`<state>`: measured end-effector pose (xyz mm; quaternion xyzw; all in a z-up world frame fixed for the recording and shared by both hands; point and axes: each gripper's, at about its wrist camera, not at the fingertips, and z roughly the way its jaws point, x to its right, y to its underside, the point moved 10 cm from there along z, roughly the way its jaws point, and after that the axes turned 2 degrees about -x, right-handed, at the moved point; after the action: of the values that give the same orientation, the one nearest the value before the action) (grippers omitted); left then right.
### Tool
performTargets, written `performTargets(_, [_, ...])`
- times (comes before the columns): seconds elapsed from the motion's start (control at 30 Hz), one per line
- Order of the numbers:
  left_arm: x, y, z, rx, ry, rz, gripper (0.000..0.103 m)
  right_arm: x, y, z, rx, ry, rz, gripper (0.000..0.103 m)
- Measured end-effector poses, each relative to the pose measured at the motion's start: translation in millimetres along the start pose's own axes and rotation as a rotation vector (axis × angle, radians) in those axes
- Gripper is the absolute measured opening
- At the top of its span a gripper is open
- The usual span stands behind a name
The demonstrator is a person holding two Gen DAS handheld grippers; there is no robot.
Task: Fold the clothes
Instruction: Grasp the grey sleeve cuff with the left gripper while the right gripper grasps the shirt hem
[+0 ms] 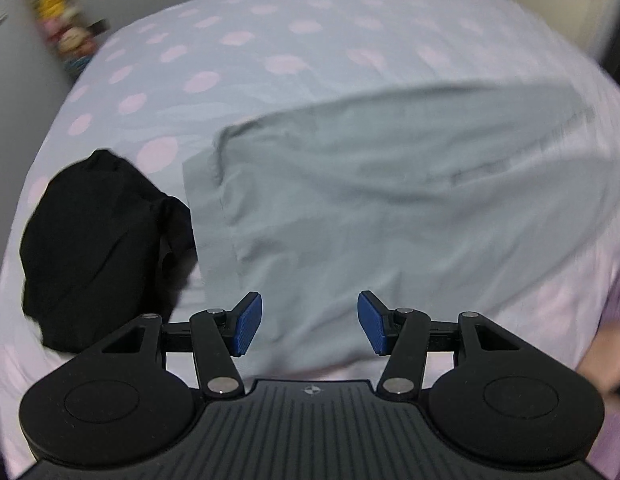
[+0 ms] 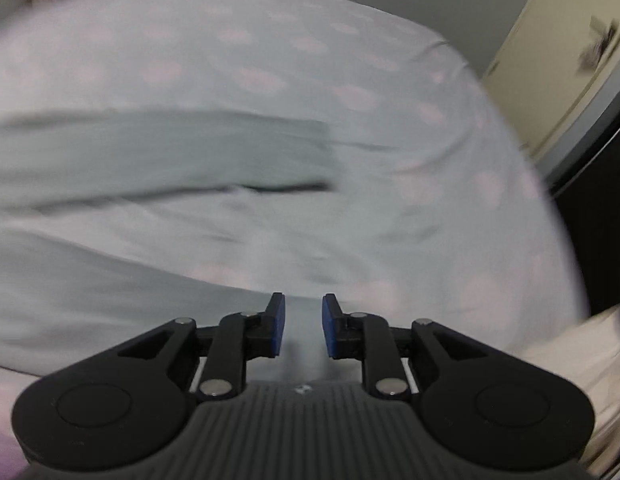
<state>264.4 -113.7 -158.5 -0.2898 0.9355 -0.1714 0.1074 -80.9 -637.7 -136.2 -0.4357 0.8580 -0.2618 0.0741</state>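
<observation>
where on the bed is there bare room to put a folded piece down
Bare polka-dot sheet beyond the grey-green garment, toward the wall, and right of it in the right wrist view. Crowded at near left: black garment touches the grey-green one.

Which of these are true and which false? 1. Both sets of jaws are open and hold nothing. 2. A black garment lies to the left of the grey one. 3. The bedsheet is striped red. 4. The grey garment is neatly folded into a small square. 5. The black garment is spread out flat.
1. True: the left gripper and the right gripper both stand open with nothing between the jaws.
2. True: the black garment lies left of the grey garment.
3. False: the bedsheet is pale with pink dots.
4. False: it lies spread wide across the bed, with creases.
5. False: it sits bunched in a heap.
</observation>
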Motion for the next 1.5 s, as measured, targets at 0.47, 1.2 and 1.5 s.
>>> performTargets(0.47, [11.0,75.7,70.6,-0.174,-0.221,0.715,0.052,-95.6,55.1,-18.5,-0.021,-0.317,0.211,0.042])
performTargets(1.2, [-13.0,50.1,93.7,-0.166,-0.279,0.496,0.004,-42.4,79.3,52.4,-0.174,0.065,-0.635,0.042])
performTargets(1.5, [-38.4,24.9,75.3,-0.159,-0.272,0.298,0.004,-8.3,20.7,58.4,-0.028,0.174,-0.415,0.042])
